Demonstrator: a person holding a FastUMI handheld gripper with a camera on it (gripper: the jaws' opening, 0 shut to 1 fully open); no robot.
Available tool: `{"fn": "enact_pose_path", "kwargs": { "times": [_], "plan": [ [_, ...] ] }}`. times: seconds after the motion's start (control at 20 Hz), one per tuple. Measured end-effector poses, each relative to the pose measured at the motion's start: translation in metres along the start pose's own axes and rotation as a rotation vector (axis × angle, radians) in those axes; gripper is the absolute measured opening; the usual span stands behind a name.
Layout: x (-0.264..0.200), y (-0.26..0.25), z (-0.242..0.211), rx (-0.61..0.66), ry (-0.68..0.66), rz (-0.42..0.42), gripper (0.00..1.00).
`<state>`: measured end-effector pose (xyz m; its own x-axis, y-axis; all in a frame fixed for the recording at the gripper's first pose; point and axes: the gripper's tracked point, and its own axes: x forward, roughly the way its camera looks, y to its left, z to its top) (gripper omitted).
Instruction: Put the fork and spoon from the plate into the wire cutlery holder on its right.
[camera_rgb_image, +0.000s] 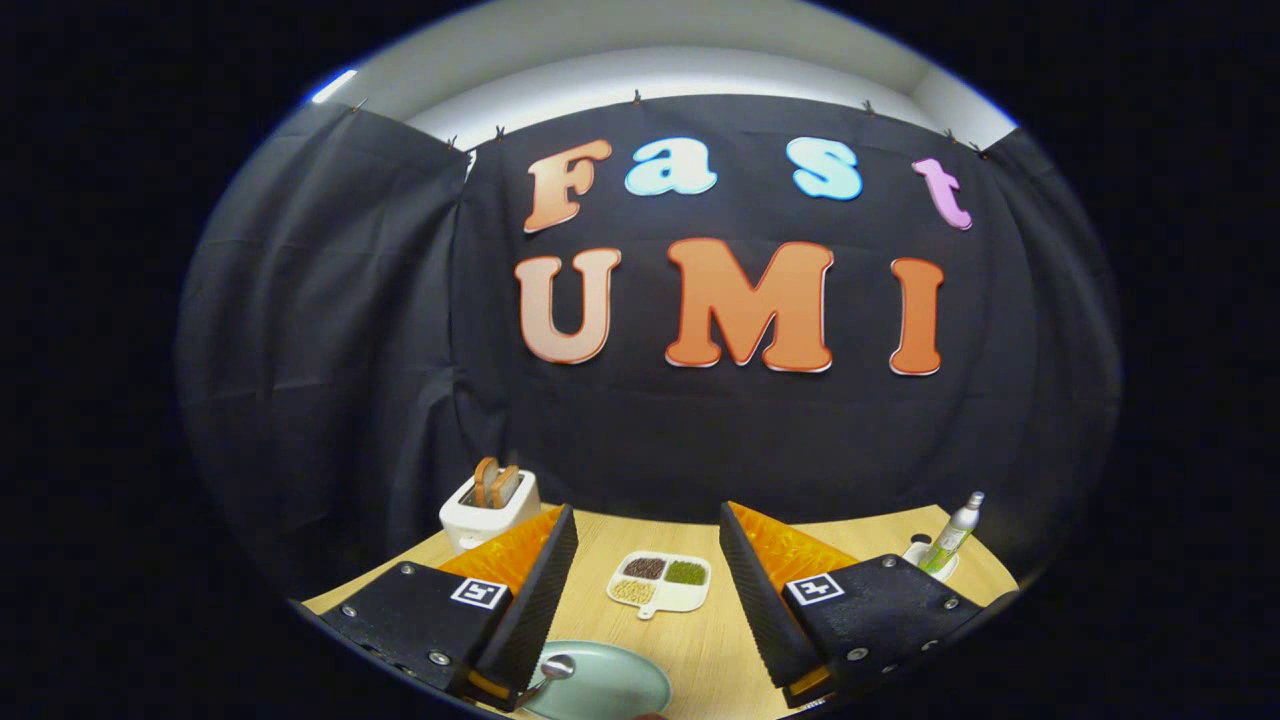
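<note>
A pale green plate (610, 690) lies on the wooden table (700, 635), low between my two fingers and nearer the left one. The bowl of a metal spoon (556, 667) rests on the plate's left side, right beside the left fingertip. Its handle is hidden behind that finger. My gripper (645, 590) hovers above the table, tilted up toward the back wall, and stands open with nothing between its fingers.
A white divided dish (661, 583) with three portions of grains sits beyond the plate, between the fingers. A white toaster (489, 508) with bread slices stands at the back left. A small bottle (952, 533) on a white saucer is at the back right.
</note>
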<state>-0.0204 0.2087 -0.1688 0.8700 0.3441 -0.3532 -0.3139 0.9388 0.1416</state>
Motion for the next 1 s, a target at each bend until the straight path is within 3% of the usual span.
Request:
{"fn": "enact_pose_path", "kwargs": {
  "times": [0.3, 0.6, 1.0],
  "plan": [
    [0.023, 0.047, -0.103, 0.042, 0.388, 0.058, 0.88],
    [0.011, 0.080, -0.196, 0.082, 0.776, 0.095, 0.88],
    [-0.007, 0.095, -0.284, 0.070, 1.093, 0.091, 0.84]
  ]
}}
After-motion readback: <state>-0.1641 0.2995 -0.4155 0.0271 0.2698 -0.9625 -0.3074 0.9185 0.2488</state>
